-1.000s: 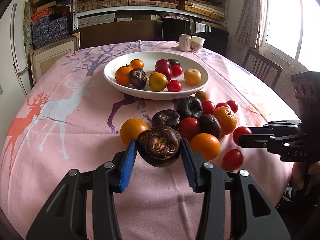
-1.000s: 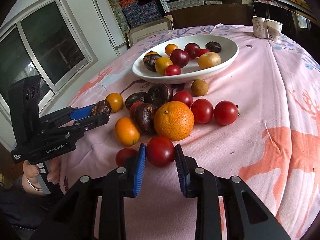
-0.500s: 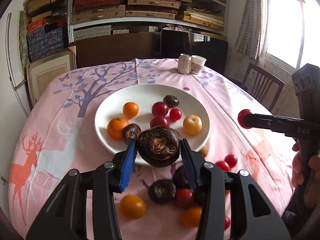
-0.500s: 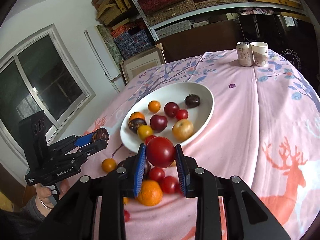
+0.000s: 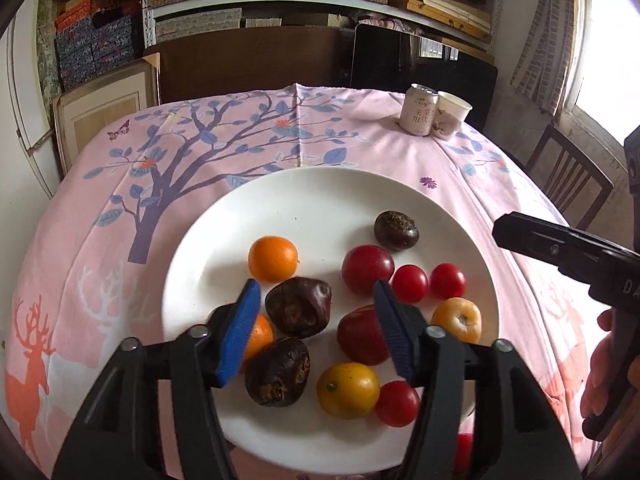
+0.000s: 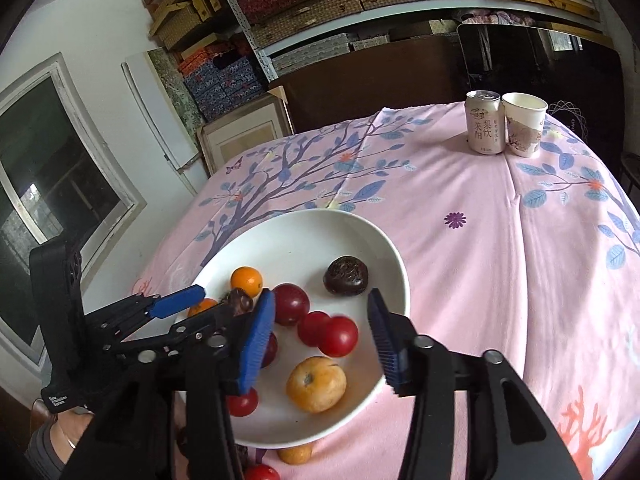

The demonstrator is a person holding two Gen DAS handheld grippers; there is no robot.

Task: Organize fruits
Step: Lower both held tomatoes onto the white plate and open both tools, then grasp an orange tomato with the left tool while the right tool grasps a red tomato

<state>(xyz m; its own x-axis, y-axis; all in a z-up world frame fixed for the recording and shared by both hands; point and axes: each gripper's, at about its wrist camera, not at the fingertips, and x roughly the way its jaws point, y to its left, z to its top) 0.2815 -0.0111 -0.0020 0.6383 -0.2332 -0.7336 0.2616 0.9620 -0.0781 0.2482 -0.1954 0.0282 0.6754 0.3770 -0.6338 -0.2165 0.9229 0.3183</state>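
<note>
A white plate (image 5: 320, 184) on the pink tablecloth holds oranges, red tomatoes and dark wrinkled fruits. My left gripper (image 5: 316, 332) hangs over the plate's near half, its jaws opening. A dark fruit (image 5: 299, 307) lies between the blue pads, touching neither. My right gripper (image 6: 322, 342) is over the plate (image 6: 396, 264) too, its jaws also opening. A blurred red tomato (image 6: 338, 336) sits between those pads, free of both. The right wrist view shows the left gripper (image 6: 192, 306) at the left, the dark fruit (image 6: 240, 300) by its tips. The right gripper's (image 5: 560, 248) arm enters the left wrist view.
A drink can (image 5: 422, 110) and a paper cup (image 5: 452, 114) stand at the table's far edge. A wooden chair (image 5: 568, 184) is beyond the right edge. An orange (image 6: 296, 454) and a tomato (image 6: 262, 472) lie on the cloth in front of the plate. A hand (image 5: 604, 380) holds the right gripper.
Both grippers moved from the fruit pile to over the plate. The left one let go of the dark fruit, the right one released the red tomato; both sets of jaws widened.
</note>
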